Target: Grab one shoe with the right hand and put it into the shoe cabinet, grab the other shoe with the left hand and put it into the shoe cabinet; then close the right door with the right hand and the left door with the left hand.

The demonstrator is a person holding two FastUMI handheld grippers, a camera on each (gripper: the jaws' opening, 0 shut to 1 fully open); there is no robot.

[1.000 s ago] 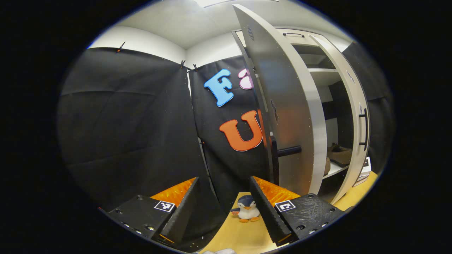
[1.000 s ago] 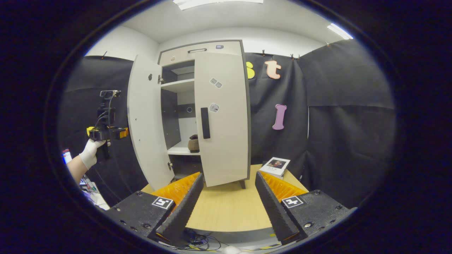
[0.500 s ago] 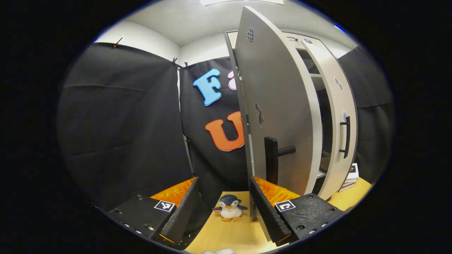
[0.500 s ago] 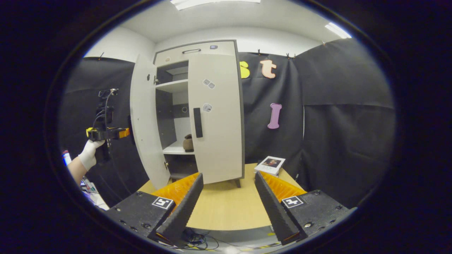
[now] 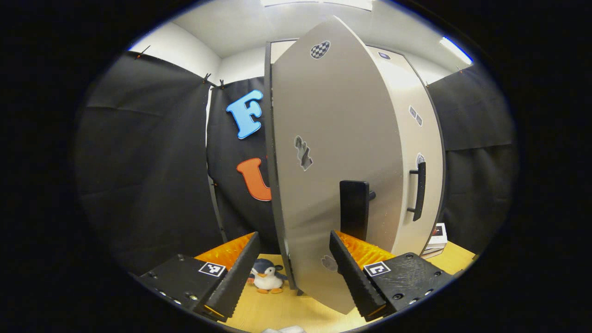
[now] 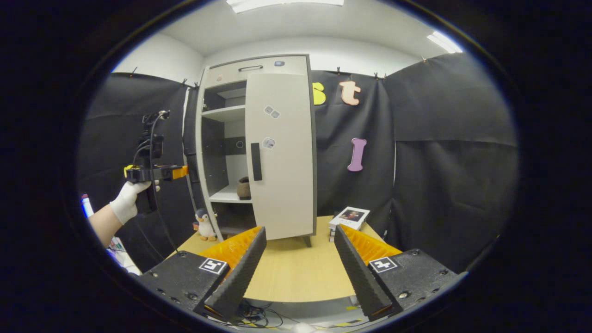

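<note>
The pale shoe cabinet [image 6: 259,67] stands on the wooden table [image 6: 291,273]. Its right door [image 6: 284,185] is shut. Its left door [image 5: 333,115] stands ajar, edge-on in the right gripper view [image 6: 190,138]. A brown shoe [image 6: 243,187] sits on the middle shelf. My left gripper [image 5: 293,277] is open, close against the left door's outer face below its black handle [image 5: 354,208]. A gloved hand [image 6: 127,206] holds the left gripper [image 6: 178,172] at the door. My right gripper [image 6: 298,268] is open above the table's front, holding nothing.
A toy penguin [image 5: 266,277] stands on the table by the cabinet's left foot, seen as the penguin [image 6: 203,224] in the right gripper view. A book [image 6: 351,217] lies right of the cabinet. Black cloth walls close in on both sides. Cables [image 6: 254,317] hang below the table's front edge.
The left door has swung toward the cabinet, from wide open to about half shut. My left gripper came round to the door's outer face. The right gripper has barely moved.
</note>
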